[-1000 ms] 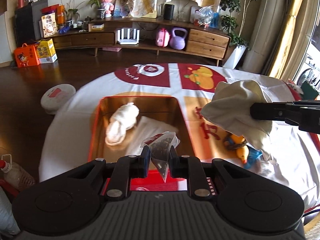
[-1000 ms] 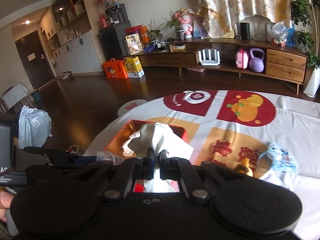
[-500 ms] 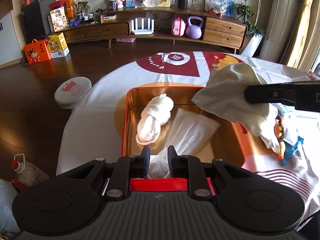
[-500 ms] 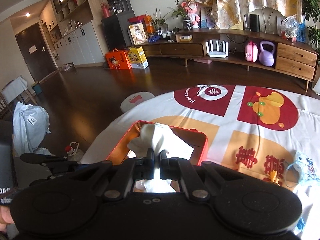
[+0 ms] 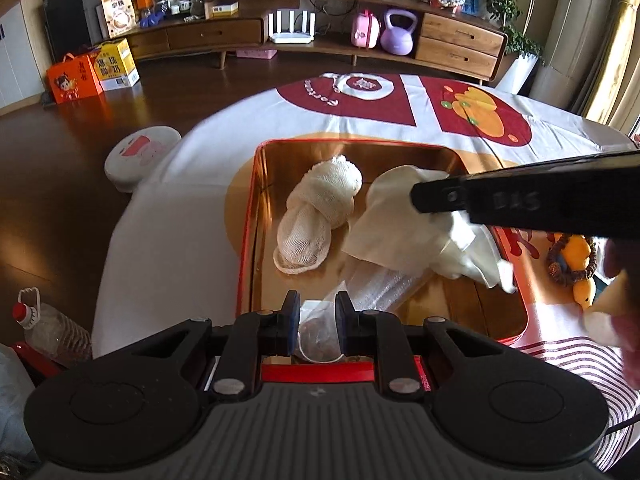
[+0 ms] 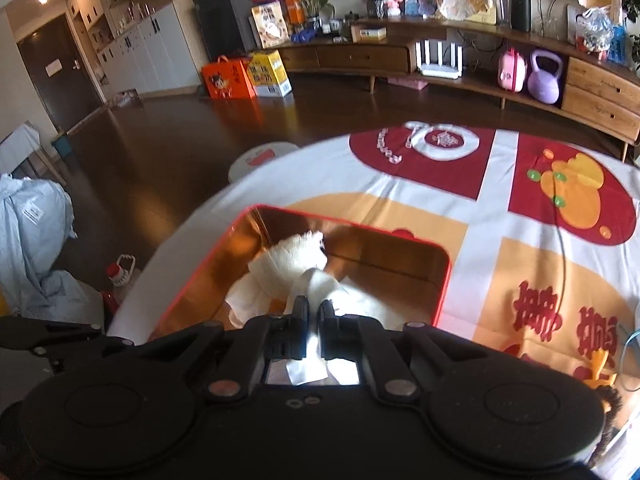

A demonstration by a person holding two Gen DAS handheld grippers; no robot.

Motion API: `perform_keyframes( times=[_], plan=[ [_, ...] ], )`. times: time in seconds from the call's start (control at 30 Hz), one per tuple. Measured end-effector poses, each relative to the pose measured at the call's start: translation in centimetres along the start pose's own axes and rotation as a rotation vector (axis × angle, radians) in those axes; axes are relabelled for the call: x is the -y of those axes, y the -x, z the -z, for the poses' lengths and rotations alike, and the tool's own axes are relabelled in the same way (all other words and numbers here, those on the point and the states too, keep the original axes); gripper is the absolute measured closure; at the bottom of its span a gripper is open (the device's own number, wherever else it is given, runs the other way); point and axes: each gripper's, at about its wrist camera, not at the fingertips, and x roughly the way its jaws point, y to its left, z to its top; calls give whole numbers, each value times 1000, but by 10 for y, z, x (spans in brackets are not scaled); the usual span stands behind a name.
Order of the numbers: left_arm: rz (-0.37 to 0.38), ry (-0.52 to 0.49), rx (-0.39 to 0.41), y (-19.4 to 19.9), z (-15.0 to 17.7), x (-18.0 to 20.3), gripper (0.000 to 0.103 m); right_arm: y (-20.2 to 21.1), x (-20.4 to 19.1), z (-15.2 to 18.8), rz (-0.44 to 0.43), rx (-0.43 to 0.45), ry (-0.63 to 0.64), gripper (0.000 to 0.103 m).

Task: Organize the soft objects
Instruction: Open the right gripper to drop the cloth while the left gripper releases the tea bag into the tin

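I operate both grippers over a red-rimmed tray (image 5: 248,240) with a gold interior, which sits on the left part of a round table under a printed cloth (image 5: 172,216). The table's curved edge runs close past the tray's left and far sides; beyond it lies dark wood floor. A white round stool (image 5: 140,156) stands on the floor just off the far-left edge, and a plastic bottle with a red cap (image 5: 44,324) stands near-left, below the table edge.

Open room: the cloth to the right of the tray is mostly bare toward the far side. Near-right of the tray lie an orange plush toy (image 5: 576,256) and a beaded ring (image 5: 560,268) touching it.

Tray contents: a white knitted roll (image 5: 320,212) lies along the left-centre of the floor. A clear bubble-wrap piece (image 5: 384,284) lies flat, near-centre.

The left gripper (image 5: 316,320) is at the tray's near wall, its fingers pinching a small clear bag (image 5: 320,332) with dark contents; the bag fills the narrow gap.

The right gripper (image 6: 313,320) reaches in from the right, its fingers pressed together on a white cloth (image 5: 404,232). The cloth hangs over the right half of the tray, above the bubble-wrap, with its trailing part draped across the right rim.
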Motion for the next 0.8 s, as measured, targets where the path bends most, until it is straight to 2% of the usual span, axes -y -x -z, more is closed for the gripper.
perform_keyframes(
  times=[0.17, 0.33, 0.63, 0.8],
  plan=[
    [7, 0, -9, -7, 2, 2, 84, -14, 2, 11, 0, -47, 1, 96],
    [14, 2, -9, -8, 1, 2, 84, -10, 5, 13, -14, -44, -11, 89],
    [35, 20, -4, -2, 0, 3, 84, 14, 9, 12, -26, -16, -34, 81],
    [39, 23, 15, 7, -2, 8, 84, 32, 8, 12, -40, 6, -38, 71]
  ],
)
